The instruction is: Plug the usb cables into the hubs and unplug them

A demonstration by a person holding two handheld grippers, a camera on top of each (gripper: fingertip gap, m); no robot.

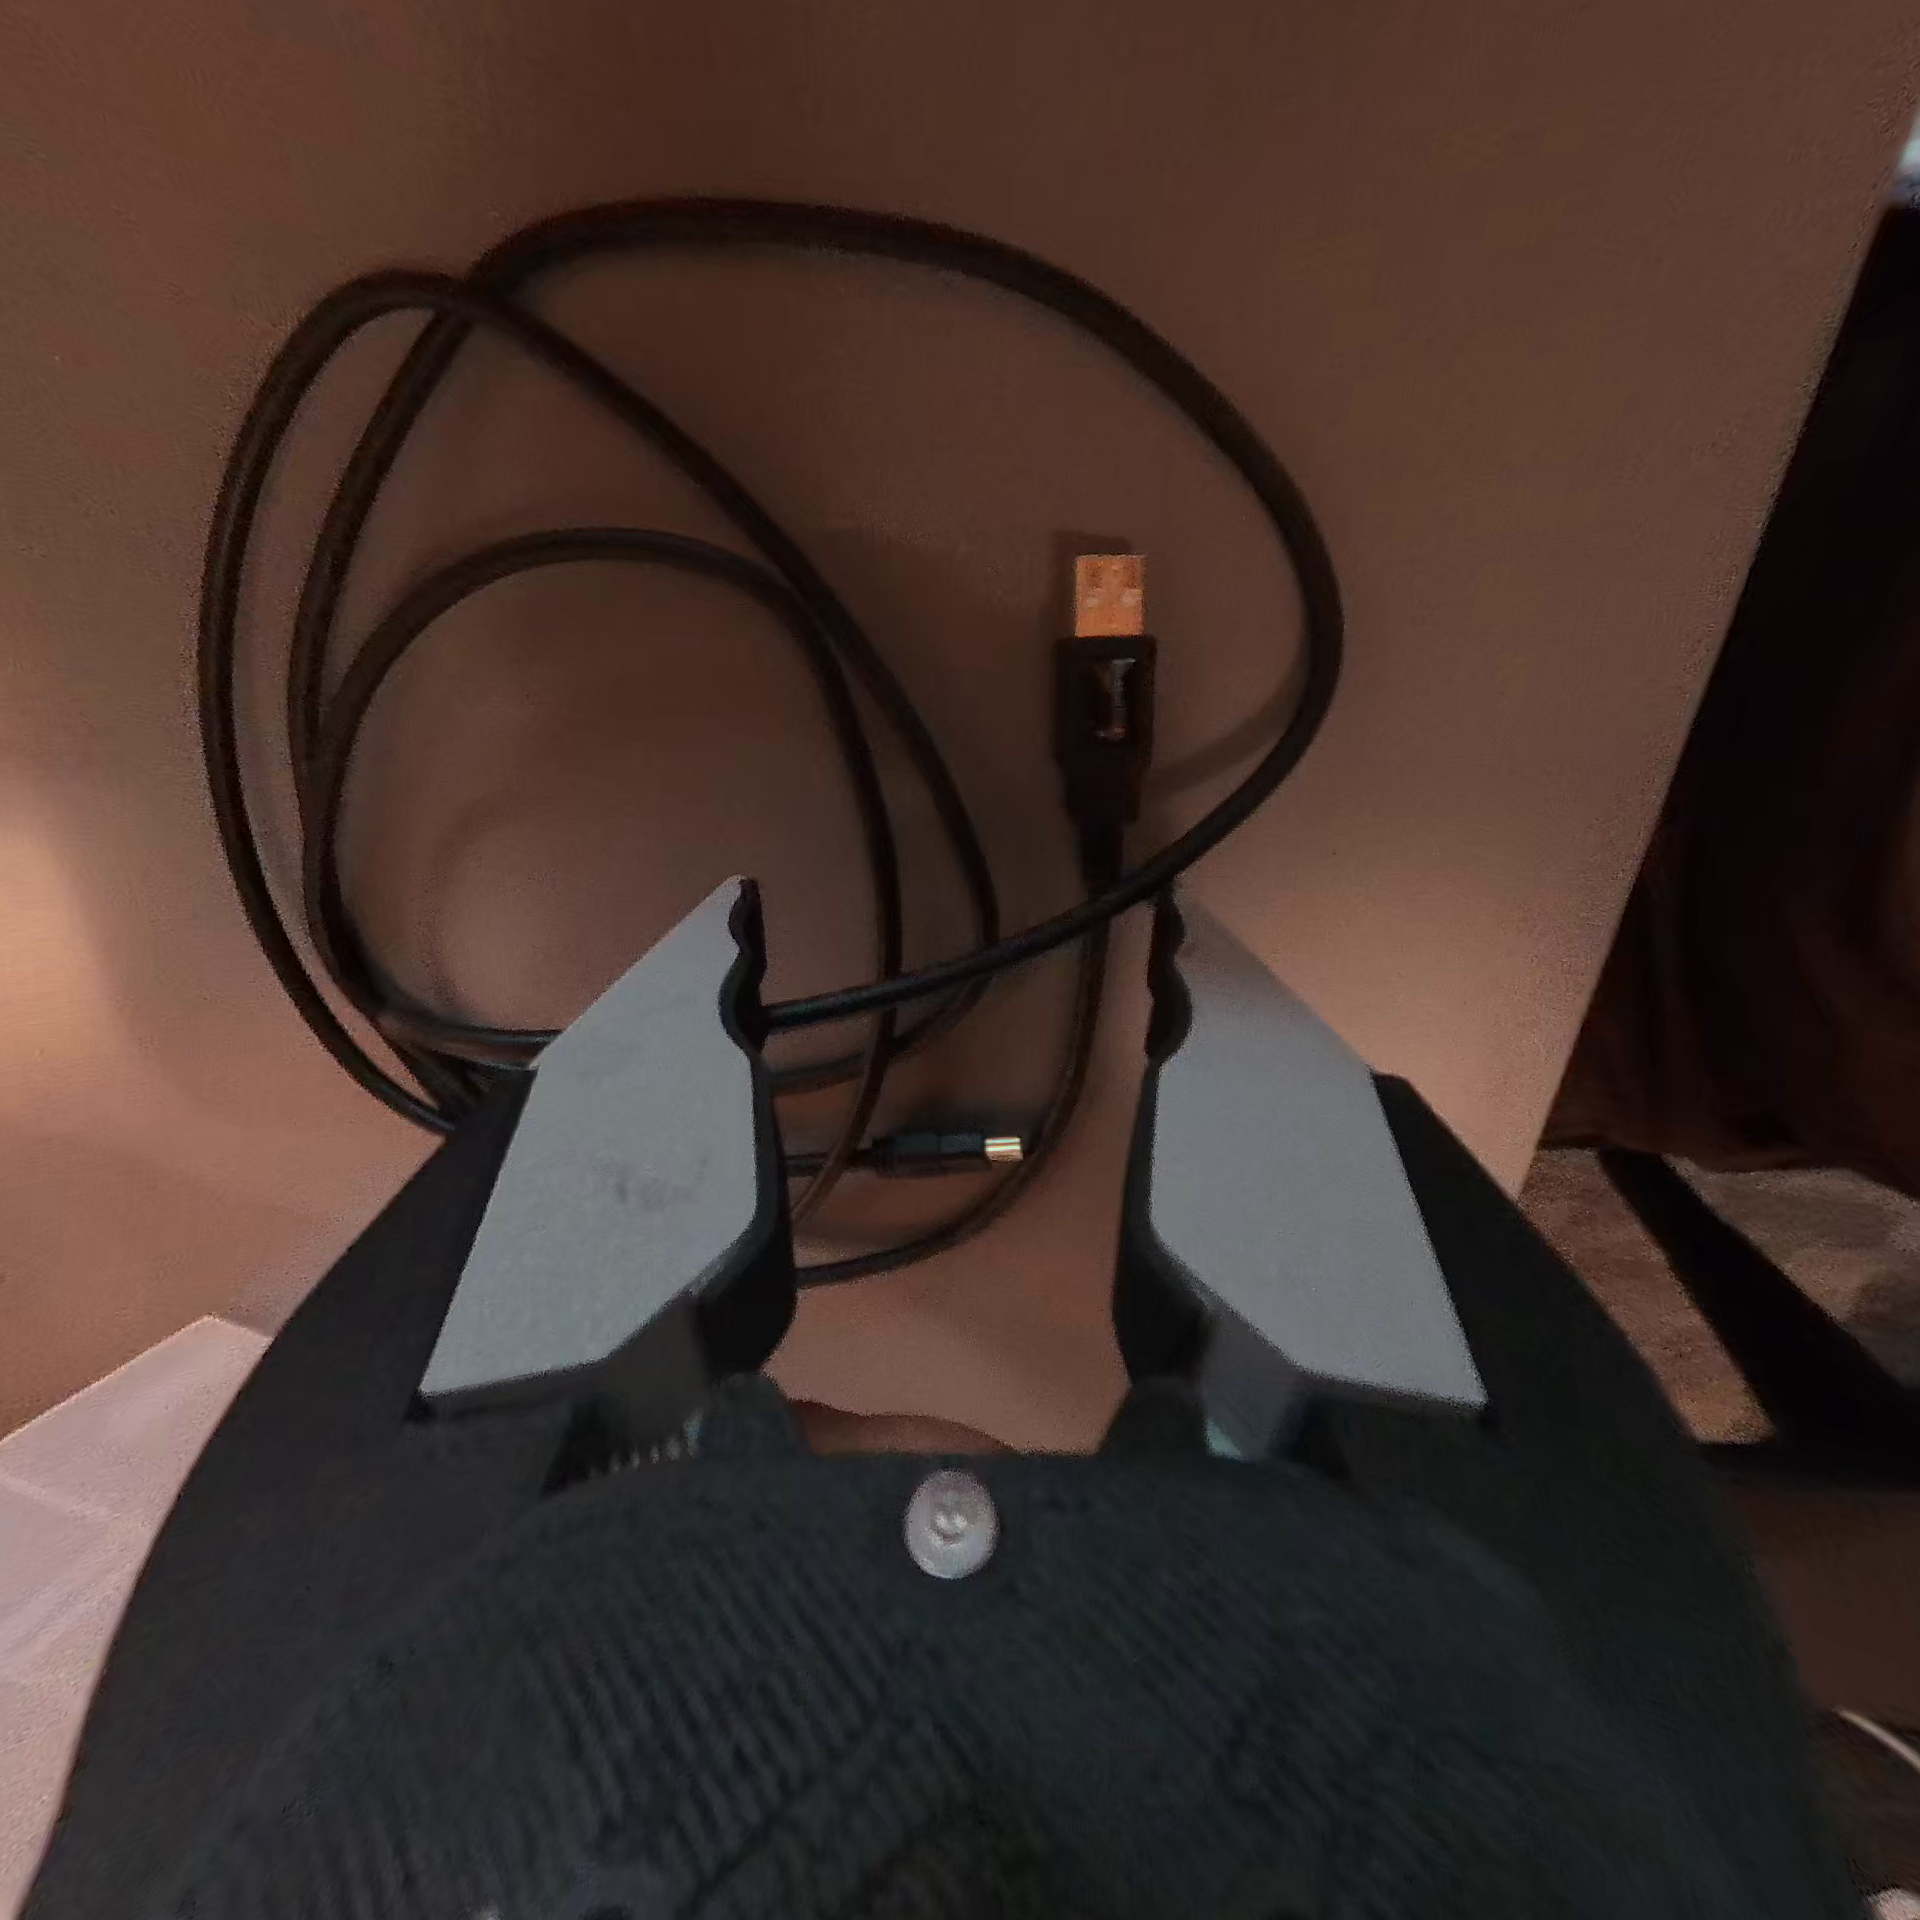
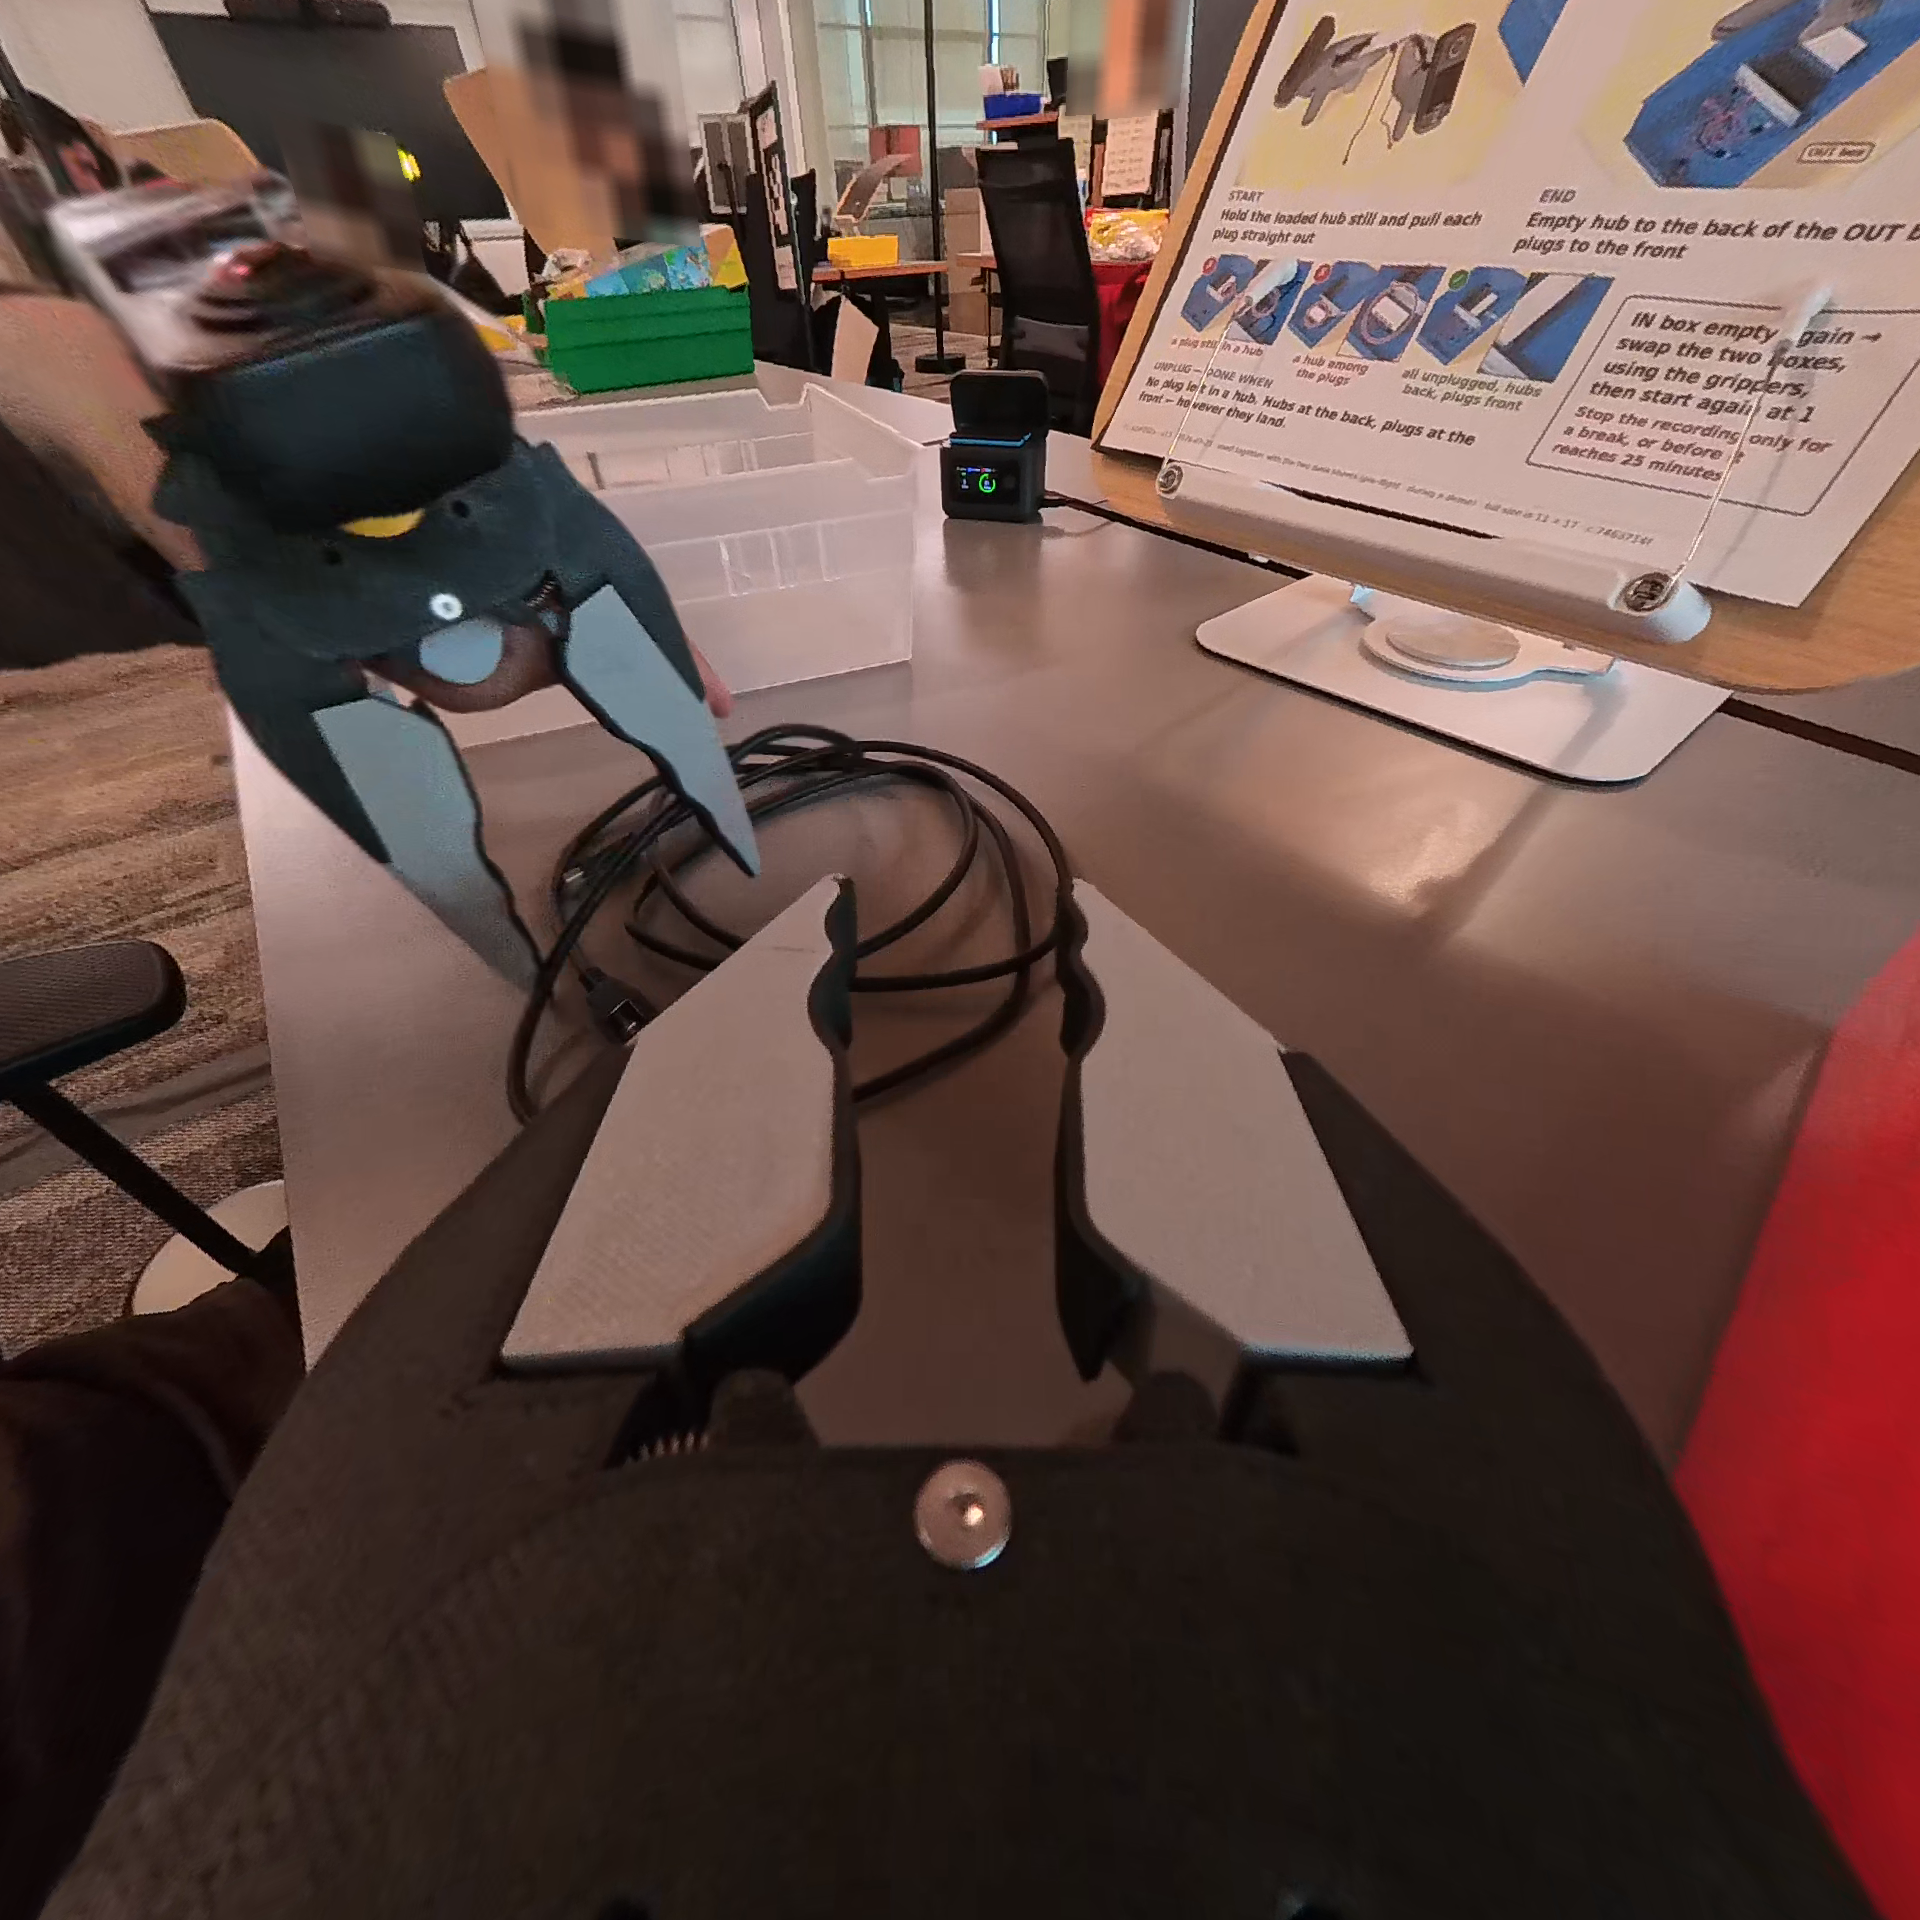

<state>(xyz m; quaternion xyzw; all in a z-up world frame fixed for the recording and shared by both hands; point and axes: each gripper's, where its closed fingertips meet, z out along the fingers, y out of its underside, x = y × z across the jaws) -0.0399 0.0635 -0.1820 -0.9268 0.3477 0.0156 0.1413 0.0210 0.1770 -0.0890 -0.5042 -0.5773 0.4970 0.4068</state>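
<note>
Because the left gripper (image 1: pixel 956 971) hangs wide open over the tangled black cable (image 1: pixel 582 582), it may catch a loop instead of the USB plug (image 1: pixel 1107 717).

Left wrist view: steep and close above the coiled cable (image 1: pixel 727 644). Right wrist view: lower, facing across the table (image 2: pixel 1351 883); both share the cable (image 2: pixel 831 831)
</note>
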